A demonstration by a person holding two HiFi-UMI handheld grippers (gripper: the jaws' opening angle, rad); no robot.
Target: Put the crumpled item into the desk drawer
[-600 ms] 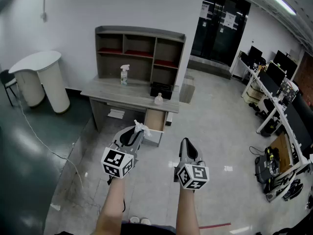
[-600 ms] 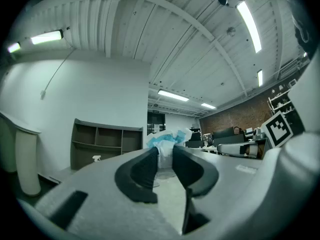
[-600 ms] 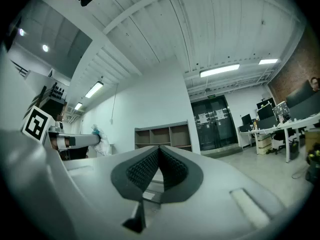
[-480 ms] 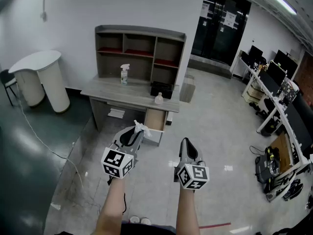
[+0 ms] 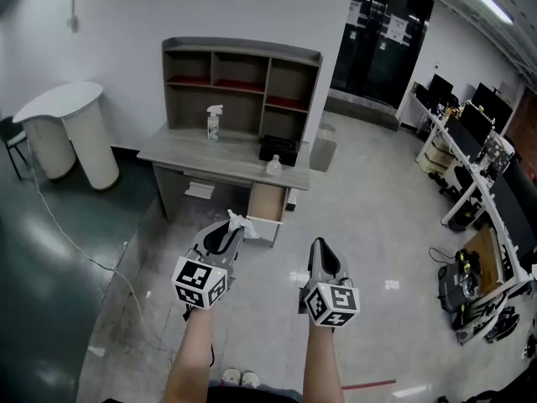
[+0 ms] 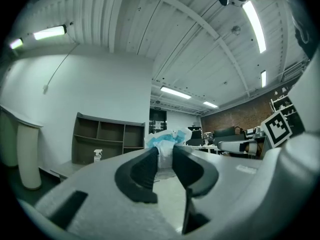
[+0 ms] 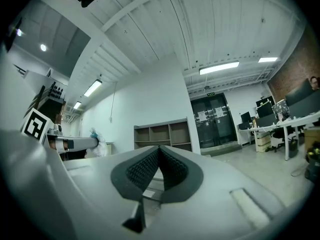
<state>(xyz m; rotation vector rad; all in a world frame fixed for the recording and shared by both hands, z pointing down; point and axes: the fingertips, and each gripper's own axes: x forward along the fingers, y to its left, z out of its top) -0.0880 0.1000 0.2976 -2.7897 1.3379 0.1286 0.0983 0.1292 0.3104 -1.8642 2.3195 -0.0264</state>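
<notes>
Grips the crumpled item (image 6: 165, 140) in the left tongs (image 6: 164, 156), right tongs (image 7: 159, 158) shut and empty; risks dropping it short of the desk drawer (image 5: 267, 204) through a shallow pinch.

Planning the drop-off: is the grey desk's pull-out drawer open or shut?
Open: the drawer juts forward from under the grey desk, its pale wooden inside showing in the head view.

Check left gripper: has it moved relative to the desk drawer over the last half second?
No, not noticeably. In the head view the left gripper, shut on the crumpled item, lines up just left of the open drawer front, as before.
</notes>
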